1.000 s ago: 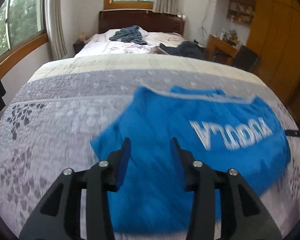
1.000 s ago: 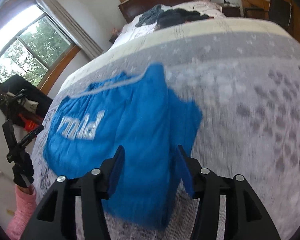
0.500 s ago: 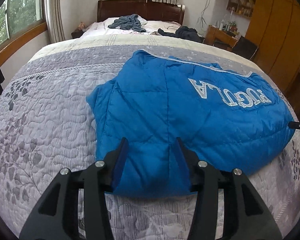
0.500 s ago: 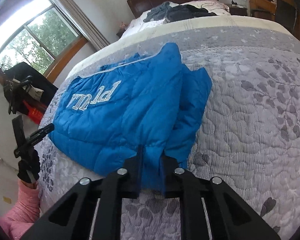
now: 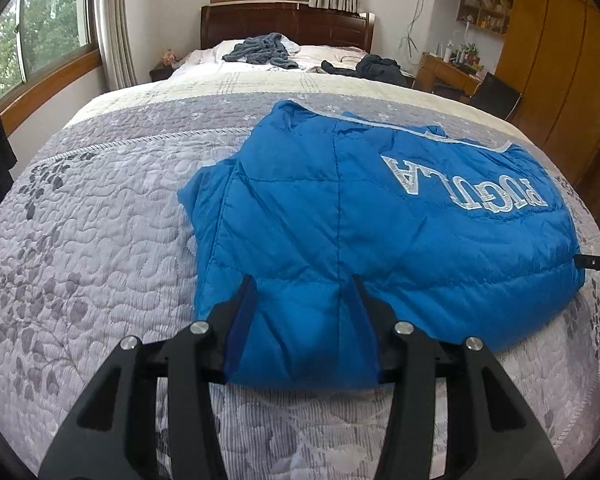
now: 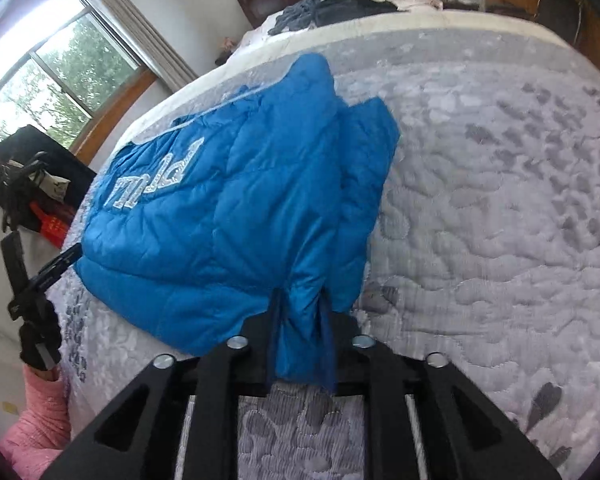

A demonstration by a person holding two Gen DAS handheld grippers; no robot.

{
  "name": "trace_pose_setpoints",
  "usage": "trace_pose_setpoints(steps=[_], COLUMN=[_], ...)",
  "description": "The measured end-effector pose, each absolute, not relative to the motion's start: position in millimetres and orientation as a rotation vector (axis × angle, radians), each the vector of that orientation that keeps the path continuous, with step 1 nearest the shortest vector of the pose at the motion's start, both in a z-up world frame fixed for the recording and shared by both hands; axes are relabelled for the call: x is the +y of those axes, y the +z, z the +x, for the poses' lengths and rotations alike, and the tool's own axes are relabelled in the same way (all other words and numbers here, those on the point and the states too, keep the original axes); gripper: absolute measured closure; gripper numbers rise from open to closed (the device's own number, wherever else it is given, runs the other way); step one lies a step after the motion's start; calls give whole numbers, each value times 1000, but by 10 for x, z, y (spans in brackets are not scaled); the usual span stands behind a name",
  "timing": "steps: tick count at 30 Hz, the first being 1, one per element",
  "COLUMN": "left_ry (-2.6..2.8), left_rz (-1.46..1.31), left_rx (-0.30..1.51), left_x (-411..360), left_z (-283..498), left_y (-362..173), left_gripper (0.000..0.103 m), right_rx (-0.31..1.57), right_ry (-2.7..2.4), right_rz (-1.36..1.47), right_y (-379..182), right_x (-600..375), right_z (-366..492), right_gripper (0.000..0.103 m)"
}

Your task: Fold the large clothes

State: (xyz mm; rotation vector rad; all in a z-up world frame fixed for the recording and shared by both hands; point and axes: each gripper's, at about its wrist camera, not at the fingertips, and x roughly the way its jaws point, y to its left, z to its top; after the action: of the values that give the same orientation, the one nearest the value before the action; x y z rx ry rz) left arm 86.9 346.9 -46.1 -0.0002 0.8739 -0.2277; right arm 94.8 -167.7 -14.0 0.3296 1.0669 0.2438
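A blue puffer jacket [image 5: 360, 220] with white lettering lies folded on the grey quilted bed [image 5: 100, 240]. In the left wrist view my left gripper [image 5: 302, 296] stands open, its fingers on either side of the jacket's near edge, with padded fabric bulging between them. In the right wrist view my right gripper [image 6: 300, 312] is shut on a bunched edge of the jacket [image 6: 228, 200], beside a folded sleeve. The left gripper [image 6: 40, 280] also shows at the jacket's far corner, held by a hand in a pink sleeve [image 6: 40, 420]. The tip of the right gripper [image 5: 596, 262] shows at the frame's edge.
Dark clothes [image 5: 260, 50] lie in heaps at the head of the bed near the wooden headboard [image 5: 284, 20]. A desk [image 5: 448, 70] and black chair [image 5: 496, 96] stand on one side, windows [image 5: 40, 40] on the other. Black and red items [image 6: 40, 200] sit beside the bed.
Both grippers came down from above the jacket to its edges. The right gripper went from open to shut on the edge and has since tilted. The left gripper stayed open.
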Motion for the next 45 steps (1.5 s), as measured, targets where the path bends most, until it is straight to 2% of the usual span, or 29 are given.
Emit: trace_pose_setpoints(steps=[5,9,15,23,27,45], left_ry=[-224,-227,-223,-187,-194,-194], left_rz=[5,21,28,-17,-27,-18], left_rx=[847,816,809,884,892,921], left_x=[3436,3396,3392,3565,3618,3592], left_z=[694,561,511,745,790,860], left_y=[-332,-230,-205,-443,-469,-571], left_gripper=[57,56,55,53,53,52], right_rx=[1006,985,930,1037,1067,1087], right_ry=[195,179,218,252,238,252], right_rz=[237,180,168,160,184,212], right_y=[130,278,494,146,-5,-202], right_x=[-1544,-1386,-1254,-1093,-1194,-1239], right_z=[797,749,672,830,849,901], right_gripper=[76,68,68,68,71,71])
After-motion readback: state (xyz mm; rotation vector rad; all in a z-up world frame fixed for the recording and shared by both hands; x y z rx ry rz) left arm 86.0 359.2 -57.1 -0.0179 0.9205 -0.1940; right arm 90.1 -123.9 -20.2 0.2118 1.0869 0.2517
